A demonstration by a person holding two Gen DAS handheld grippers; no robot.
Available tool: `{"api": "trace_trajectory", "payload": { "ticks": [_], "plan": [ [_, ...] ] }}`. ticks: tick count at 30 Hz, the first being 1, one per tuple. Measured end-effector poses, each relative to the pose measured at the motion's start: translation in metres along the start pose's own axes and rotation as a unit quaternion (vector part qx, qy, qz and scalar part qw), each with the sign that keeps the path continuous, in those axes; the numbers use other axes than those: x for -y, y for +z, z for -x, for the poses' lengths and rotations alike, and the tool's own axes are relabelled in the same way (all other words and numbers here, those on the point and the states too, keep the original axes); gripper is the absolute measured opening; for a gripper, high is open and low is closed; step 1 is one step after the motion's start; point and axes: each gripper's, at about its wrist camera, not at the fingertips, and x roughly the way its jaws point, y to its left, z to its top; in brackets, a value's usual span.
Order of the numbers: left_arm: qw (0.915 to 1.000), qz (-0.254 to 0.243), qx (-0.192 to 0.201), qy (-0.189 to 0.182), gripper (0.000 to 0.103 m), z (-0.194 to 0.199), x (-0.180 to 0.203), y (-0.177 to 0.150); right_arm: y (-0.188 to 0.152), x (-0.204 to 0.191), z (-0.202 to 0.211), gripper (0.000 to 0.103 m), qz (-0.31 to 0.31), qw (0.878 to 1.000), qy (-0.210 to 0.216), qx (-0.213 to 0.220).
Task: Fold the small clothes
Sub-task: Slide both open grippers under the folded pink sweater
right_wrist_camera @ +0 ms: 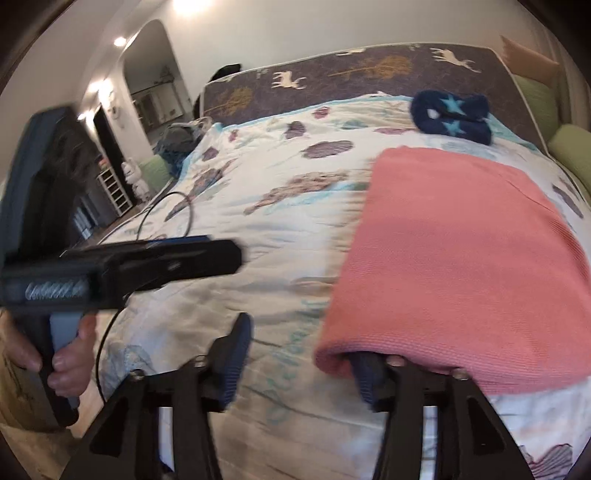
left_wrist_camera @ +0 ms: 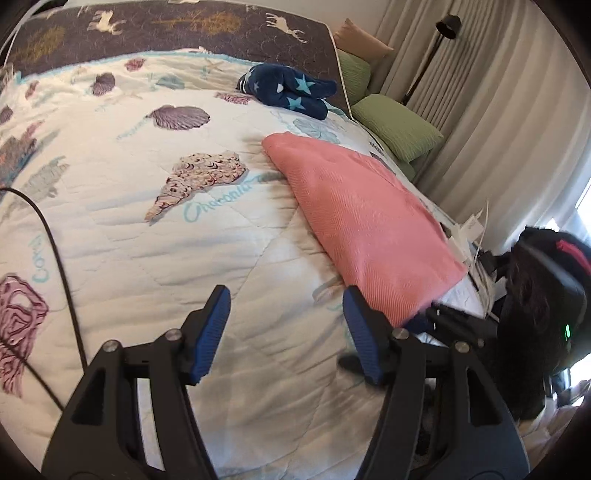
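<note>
A folded pink cloth (left_wrist_camera: pixel 362 214) (right_wrist_camera: pixel 461 251) lies flat on the shell-print quilt (left_wrist_camera: pixel 147 240) (right_wrist_camera: pixel 280 236). My left gripper (left_wrist_camera: pixel 286 299) stands open over bare quilt, just left of the cloth's near corner. My right gripper (right_wrist_camera: pixel 303 339) is open at the cloth's near edge. That edge drapes over its right finger and hides the tip, and the left finger (right_wrist_camera: pixel 240 332) is clear of the cloth. A rolled navy garment with blue stars (left_wrist_camera: pixel 288 88) (right_wrist_camera: pixel 450 114) rests near the bed's far end. In the right wrist view a hand (right_wrist_camera: pixel 70 354) grips the left gripper's handle.
A black cable (left_wrist_camera: pixel 55 251) (right_wrist_camera: pixel 184 206) trails over the quilt's left side. Green pillows (left_wrist_camera: pixel 399 125) and loose papers (left_wrist_camera: pixel 472 229) line the bed's right edge by the curtains. A dark deer-print blanket (left_wrist_camera: pixel 184 29) covers the far end. A floor lamp (left_wrist_camera: pixel 443 29) stands beyond.
</note>
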Motion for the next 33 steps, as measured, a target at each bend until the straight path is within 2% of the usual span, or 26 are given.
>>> {"api": "trace_trajectory", "payload": {
  "ticks": [4, 7, 8, 9, 12, 14, 16, 18, 20, 22, 23, 26, 29, 33],
  "plan": [
    [1.0, -0.002, -0.002, -0.002, 0.065, -0.006, 0.001, 0.007, -0.005, -0.003, 0.013, 0.062, 0.019, 0.999, 0.046, -0.016],
    [0.9995, -0.021, -0.015, -0.017, 0.065, -0.019, 0.015, 0.009, -0.016, 0.01, 0.02, 0.061, -0.012, 0.99, 0.131, -0.055],
    [0.9992, -0.025, -0.02, -0.021, 0.065, -0.023, 0.018, 0.009, -0.019, 0.013, 0.024, 0.06, -0.017, 0.987, 0.146, -0.062],
    [0.9987, -0.033, -0.029, -0.026, 0.065, -0.029, 0.024, 0.009, -0.021, 0.014, 0.033, 0.06, -0.01, 0.988, 0.14, -0.058],
    [0.9968, -0.049, -0.05, -0.038, 0.065, -0.045, 0.04, 0.008, -0.016, 0.028, 0.075, 0.06, 0.008, 0.996, 0.085, -0.008],
    [0.9956, -0.053, -0.061, -0.046, 0.065, -0.053, 0.048, 0.008, -0.006, 0.054, 0.105, 0.06, -0.02, 0.998, 0.059, 0.032],
    [0.9945, -0.054, -0.071, -0.056, 0.065, -0.059, 0.052, 0.008, 0.003, 0.091, 0.126, 0.062, -0.066, 0.996, 0.005, 0.063],
    [0.994, -0.057, -0.075, -0.054, 0.065, -0.064, 0.056, 0.01, 0.007, 0.125, 0.131, 0.062, -0.11, 0.991, -0.039, 0.066],
    [0.9942, -0.064, -0.074, -0.047, 0.065, -0.067, 0.057, 0.018, 0.011, 0.158, 0.124, 0.062, -0.153, 0.985, -0.059, 0.051],
    [0.9946, -0.06, -0.071, -0.046, 0.065, -0.07, 0.056, 0.027, 0.018, 0.181, 0.112, 0.062, -0.17, 0.984, -0.043, 0.036],
    [0.9945, -0.051, -0.074, -0.052, 0.065, -0.074, 0.053, 0.033, 0.022, 0.19, 0.101, 0.065, -0.173, 0.984, -0.02, 0.023],
    [0.9933, -0.028, -0.094, -0.063, 0.065, -0.088, 0.045, 0.044, 0.029, 0.206, 0.074, 0.079, -0.175, 0.983, 0.05, -0.01],
    [0.9915, -0.043, -0.104, -0.066, 0.07, -0.099, 0.045, 0.046, 0.035, 0.214, 0.042, 0.079, -0.175, 0.981, 0.065, -0.046],
    [0.9889, -0.055, -0.103, -0.091, 0.076, -0.107, 0.045, 0.055, 0.047, 0.223, 0.03, 0.082, -0.162, 0.981, 0.1, -0.046]
  ]
}}
